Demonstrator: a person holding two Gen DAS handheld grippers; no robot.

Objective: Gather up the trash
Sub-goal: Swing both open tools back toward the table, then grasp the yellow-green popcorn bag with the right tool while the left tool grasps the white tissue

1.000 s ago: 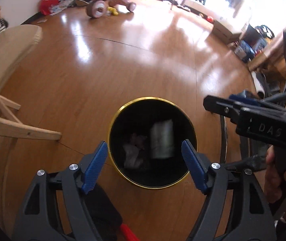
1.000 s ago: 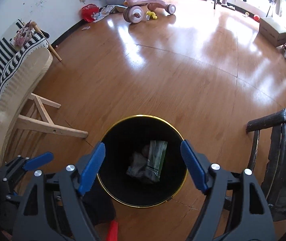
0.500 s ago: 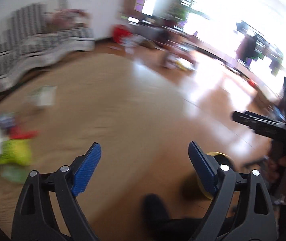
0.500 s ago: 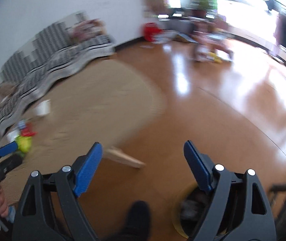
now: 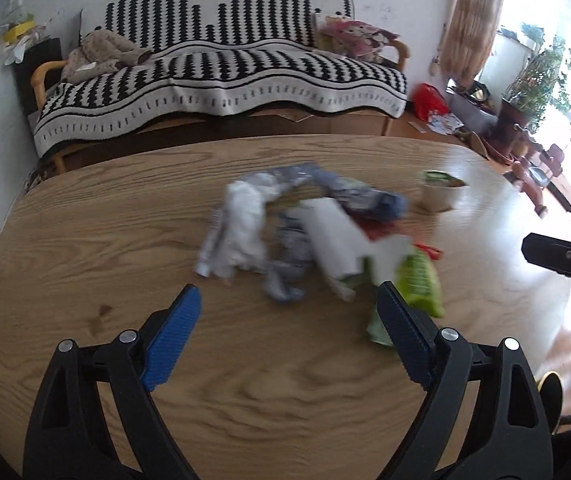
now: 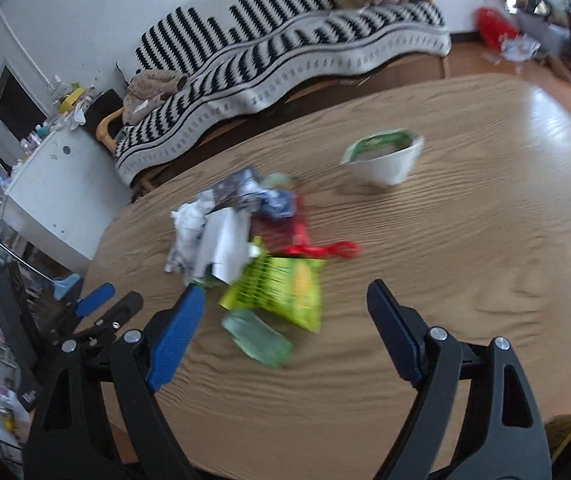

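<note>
Where the bin filled both views before, each open, empty tool (image 5: 289,336) (image 6: 285,332) now faces the table's (image 5: 85,248) trash pile (image 5: 309,236).

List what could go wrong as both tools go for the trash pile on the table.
1. The wrappers overlap in one heap: closing on the green snack bag may drag the white paper or red wrapper along and spill them.
2. The white cup stands apart and looks light, so a sweep could tip it.
3. The left tool and right tool both face the same pile and might collide.
</note>
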